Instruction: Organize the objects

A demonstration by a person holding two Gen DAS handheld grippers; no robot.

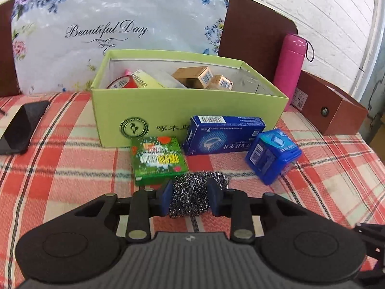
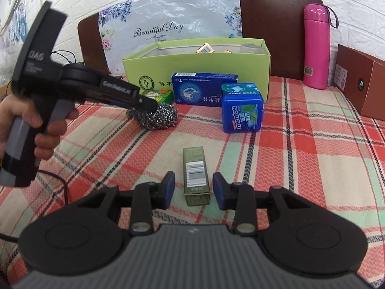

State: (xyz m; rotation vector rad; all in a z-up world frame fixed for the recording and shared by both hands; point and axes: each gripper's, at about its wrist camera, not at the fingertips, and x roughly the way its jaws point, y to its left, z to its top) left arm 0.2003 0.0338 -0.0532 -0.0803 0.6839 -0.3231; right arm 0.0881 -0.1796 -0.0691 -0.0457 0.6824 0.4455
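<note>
My left gripper (image 1: 190,197) has its blue pads on both sides of a steel wool scourer (image 1: 192,192), which lies on the plaid bed; the same scourer shows in the right wrist view (image 2: 158,119) with the left gripper's tip (image 2: 146,104) on it. My right gripper (image 2: 193,189) is open around a small olive green box (image 2: 195,175), pads apart from it. An open light green box (image 1: 154,110) holds several small items. In front of it lie a green packet (image 1: 157,160), a blue medicine box (image 1: 223,133) and a blue Mentos box (image 2: 241,109).
A pink flask (image 1: 290,72) and a brown box (image 1: 332,110) stand at the right. A black phone (image 1: 20,126) lies at the left. A plastic-wrapped pillow (image 1: 115,24) and brown headboard (image 1: 255,31) are behind the green box.
</note>
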